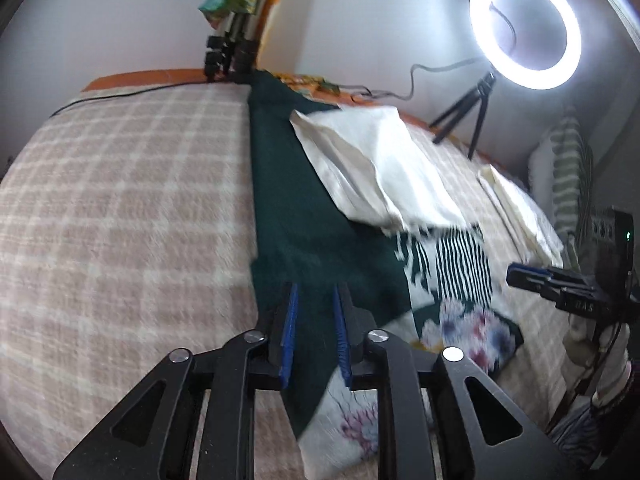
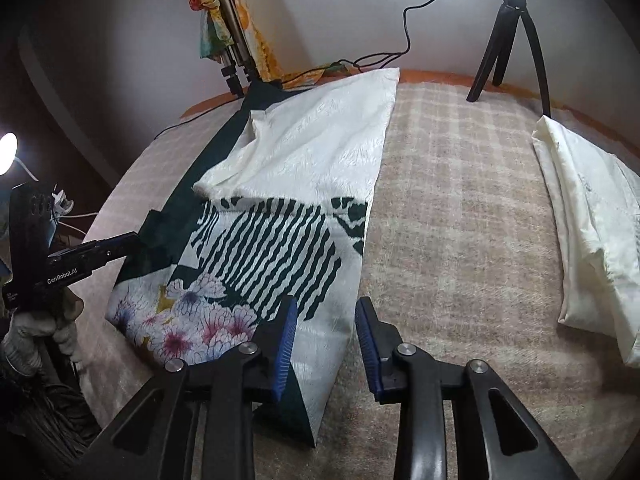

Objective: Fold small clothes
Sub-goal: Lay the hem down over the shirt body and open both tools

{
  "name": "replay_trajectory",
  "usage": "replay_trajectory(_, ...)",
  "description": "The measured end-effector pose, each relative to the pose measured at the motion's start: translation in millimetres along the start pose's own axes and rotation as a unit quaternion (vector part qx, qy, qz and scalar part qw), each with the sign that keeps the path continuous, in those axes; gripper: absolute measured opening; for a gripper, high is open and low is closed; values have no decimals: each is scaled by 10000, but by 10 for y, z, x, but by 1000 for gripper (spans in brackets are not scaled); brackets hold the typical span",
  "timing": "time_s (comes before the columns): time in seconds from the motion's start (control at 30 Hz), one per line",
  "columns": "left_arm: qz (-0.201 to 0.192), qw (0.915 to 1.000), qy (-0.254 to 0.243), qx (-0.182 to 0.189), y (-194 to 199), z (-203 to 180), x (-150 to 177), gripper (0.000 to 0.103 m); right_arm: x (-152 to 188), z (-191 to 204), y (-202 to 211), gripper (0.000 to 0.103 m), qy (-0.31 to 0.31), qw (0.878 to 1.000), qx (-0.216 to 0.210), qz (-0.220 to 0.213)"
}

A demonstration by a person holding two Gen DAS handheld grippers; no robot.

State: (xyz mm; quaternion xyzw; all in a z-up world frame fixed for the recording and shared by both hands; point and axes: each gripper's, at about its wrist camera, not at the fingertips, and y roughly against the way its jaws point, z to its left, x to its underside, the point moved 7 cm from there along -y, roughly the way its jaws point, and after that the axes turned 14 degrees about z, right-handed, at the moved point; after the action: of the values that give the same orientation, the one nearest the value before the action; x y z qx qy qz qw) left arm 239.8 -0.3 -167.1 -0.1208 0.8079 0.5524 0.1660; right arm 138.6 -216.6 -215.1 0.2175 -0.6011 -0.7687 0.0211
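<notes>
A garment lies on the checked blanket (image 1: 120,208): dark green cloth (image 1: 304,216) with a striped and floral print (image 2: 272,256) and a white part (image 2: 320,140) folded over its far half. My left gripper (image 1: 316,294) hovers over the green cloth near its left edge, blue pads apart and nothing pinched. In the right wrist view the left gripper (image 2: 134,240) sits at that green edge. My right gripper (image 2: 326,306) is open over the garment's white right edge, which shows in the gap. The right gripper (image 1: 528,276) also appears at the left wrist view's right side.
A folded white cloth (image 2: 592,232) lies at the blanket's right side. A lit ring light (image 1: 524,26) on a small black tripod (image 2: 508,40) stands at the far edge, with a taller tripod (image 2: 232,40) and a cable (image 2: 404,32) beside it. A gloved hand (image 2: 36,332) holds the left gripper.
</notes>
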Motion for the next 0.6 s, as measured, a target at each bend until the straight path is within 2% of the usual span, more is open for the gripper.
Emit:
replay_trajectory(0.03,-46,10000,44,12,15,27,-55,34,-42,-18,23,34,-35,10000,-38,-50)
replay_trajectory(0.1,-126,9998,148,57,38,93,-187,44,-136,-34,43,36,-75,9999,-48,-144)
replay_trajectory(0.17,-109,9997,179,149,10,154,-355,45,-222,-43,45,40,-36,9998,-8,-207)
replay_trajectory(0.23,-102,9996,210,185,1,224,-483,47,-330,-73,29,58,-23,9995,69,-299)
replay_trajectory(0.27,-138,9993,263,208,1,269,-556,48,-383,-96,25,61,-43,9993,100,-368)
replay_trajectory(0.33,-190,9986,395,297,-16,353,-691,54,-529,-163,26,62,-63,9986,134,-502)
replay_trajectory(0.47,-115,9977,458,478,-130,466,-997,54,-882,-277,-4,74,44,9984,79,-557)
replay_trajectory(0.6,130,9970,436,634,-326,548,-1286,54,-1276,-393,-100,75,12,9985,-48,-538)
